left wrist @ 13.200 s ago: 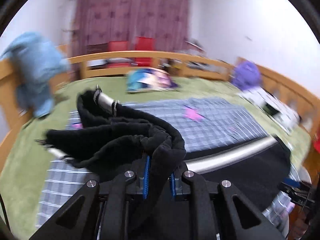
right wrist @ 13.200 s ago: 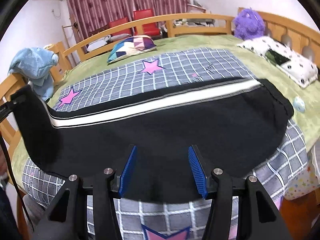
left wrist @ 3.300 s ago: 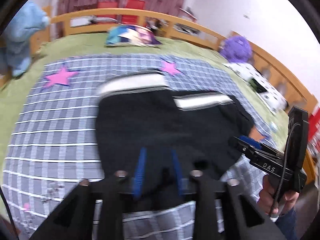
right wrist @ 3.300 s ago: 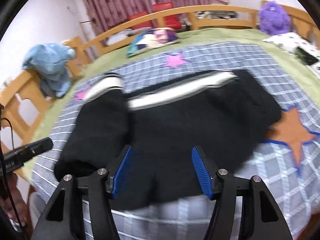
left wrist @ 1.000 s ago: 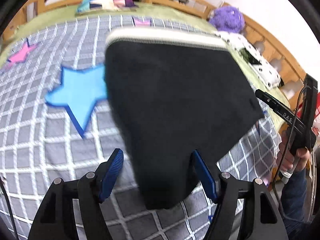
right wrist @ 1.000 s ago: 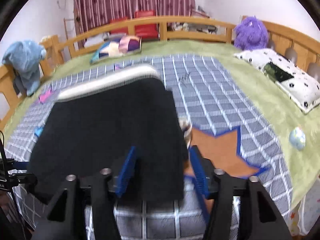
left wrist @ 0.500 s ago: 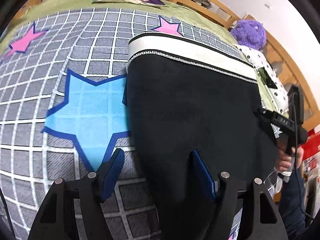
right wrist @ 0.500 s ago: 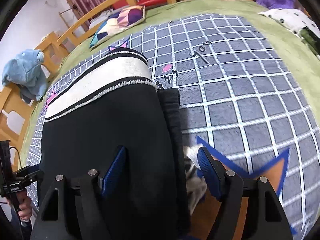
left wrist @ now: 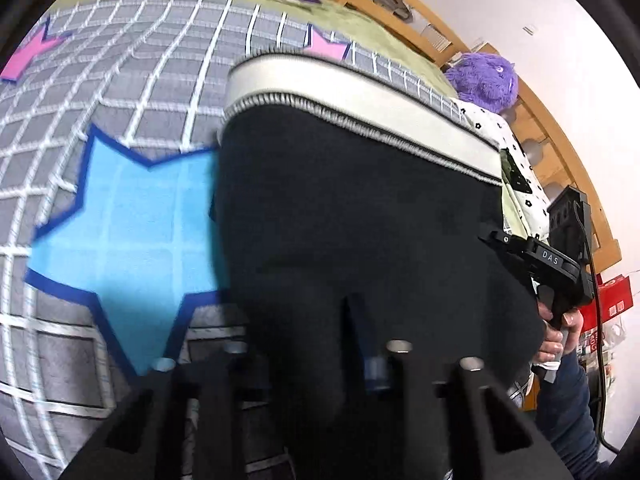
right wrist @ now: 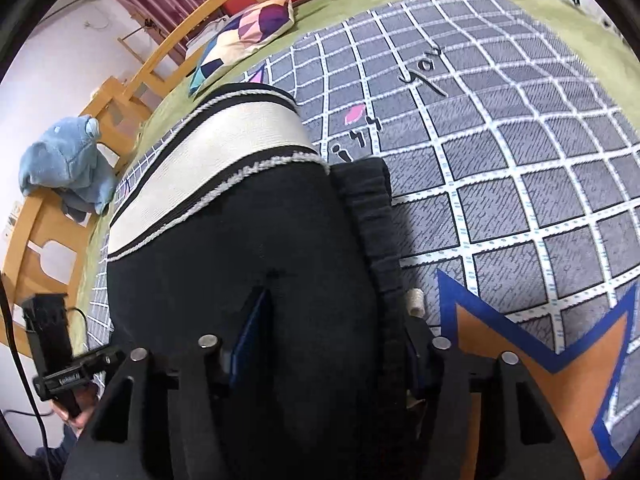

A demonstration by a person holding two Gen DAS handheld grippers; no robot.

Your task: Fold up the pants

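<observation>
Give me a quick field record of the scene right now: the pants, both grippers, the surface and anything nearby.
pants: black pants folded into a compact stack, white side stripe along the far edge
left gripper: left gripper closed on the near edge of the pants
right gripper: right gripper closed around the near edge, waistband ribbing on its right
surface: grey checked blanket with stars, on a green bed
nearby: patchwork pillow, blue plush, purple plush

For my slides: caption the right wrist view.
Right gripper closing on the folded black pants, cream stripe up, on the grid-patterned blanket.
</observation>
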